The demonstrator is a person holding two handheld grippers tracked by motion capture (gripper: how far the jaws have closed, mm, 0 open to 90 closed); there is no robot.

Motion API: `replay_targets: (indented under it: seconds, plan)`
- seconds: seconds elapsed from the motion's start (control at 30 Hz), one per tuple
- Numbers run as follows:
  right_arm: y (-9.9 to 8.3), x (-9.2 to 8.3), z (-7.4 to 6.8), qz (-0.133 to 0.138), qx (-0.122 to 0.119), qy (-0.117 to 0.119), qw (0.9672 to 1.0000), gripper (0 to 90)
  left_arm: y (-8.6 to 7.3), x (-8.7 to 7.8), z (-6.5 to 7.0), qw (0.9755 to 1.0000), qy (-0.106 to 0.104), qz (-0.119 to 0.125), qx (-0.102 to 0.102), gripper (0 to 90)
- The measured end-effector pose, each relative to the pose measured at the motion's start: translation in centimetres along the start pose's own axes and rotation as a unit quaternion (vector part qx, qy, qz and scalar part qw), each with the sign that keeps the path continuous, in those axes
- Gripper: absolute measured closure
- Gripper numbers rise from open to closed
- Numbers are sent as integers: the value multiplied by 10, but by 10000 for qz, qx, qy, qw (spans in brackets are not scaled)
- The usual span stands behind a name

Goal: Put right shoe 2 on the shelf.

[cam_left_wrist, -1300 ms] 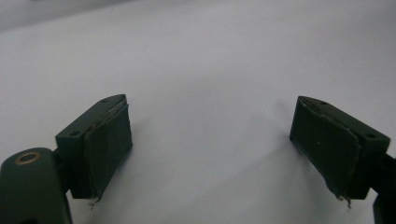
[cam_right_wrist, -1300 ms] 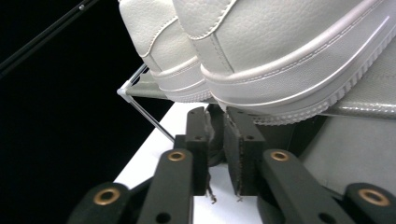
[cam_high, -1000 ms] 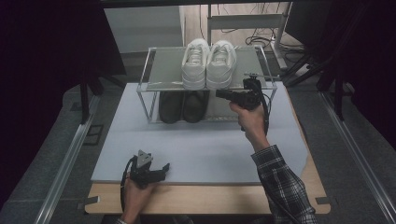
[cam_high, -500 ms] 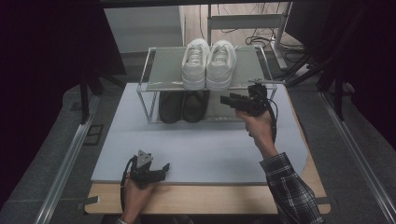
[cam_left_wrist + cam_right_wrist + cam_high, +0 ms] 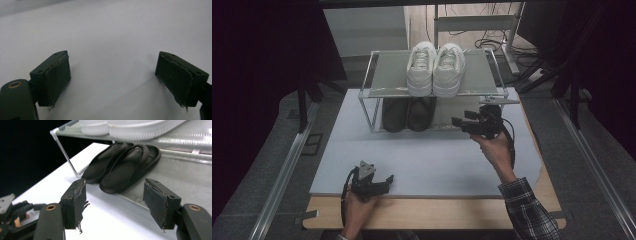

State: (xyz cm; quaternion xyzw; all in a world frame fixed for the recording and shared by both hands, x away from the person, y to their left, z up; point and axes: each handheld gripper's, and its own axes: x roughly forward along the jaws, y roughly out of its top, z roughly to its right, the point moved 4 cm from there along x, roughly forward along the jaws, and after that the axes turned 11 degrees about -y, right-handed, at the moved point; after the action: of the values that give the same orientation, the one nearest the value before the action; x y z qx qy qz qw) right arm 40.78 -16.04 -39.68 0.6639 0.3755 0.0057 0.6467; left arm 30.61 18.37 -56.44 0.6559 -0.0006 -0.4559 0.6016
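From the high view you can see the whole tabletop (image 5: 427,165), which is covered by a smooth, pale sheet with a wooden edge at the front. A little shoe rack (image 5: 377,80) stands at the back. It has thin metal legs and two flat grey shelves. On the top shelf sits a pair of white sneakers (image 5: 435,67), side by side, with laces. Under them, on the low shelf, lies a pair of black slippers (image 5: 408,113).

The right gripper (image 5: 458,121) is held out in front of the low shelf, to the right of the black slippers, and points toward them. Its jaws have just been opening, and nothing is between them. The left gripper (image 5: 387,180) rests near the front edge of the tabletop, well apart from the rack.

The right gripper view looks in low and close. Here the black slippers (image 5: 122,167) look soft, rounded and rubbery, with wide straps. They lie touching each other on the grey shelf. The white soles of the sneakers (image 5: 130,127) show just above. The right gripper (image 5: 115,202) has its jaws apart, with rough, frayed black pads. The left gripper (image 5: 12,217) shows far off at the lower left.

The left gripper view shows the left gripper (image 5: 112,82) with its jaws wide apart over the bare white sheet, holding nothing.
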Motion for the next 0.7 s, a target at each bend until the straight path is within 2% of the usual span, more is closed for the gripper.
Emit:
replay_targets:
  seconds: [0.5, 0.7]
  plan:
    - [-40, -6, 0, -88, -367, -92, 9992, 220, 0, 0, 0, 10000, 3, 18, -27, 123]
    - [-56, -9, 3, -132, -501, -206, 9984, 157, 0, 0, 0, 10000, 6, 17, -12, 123]
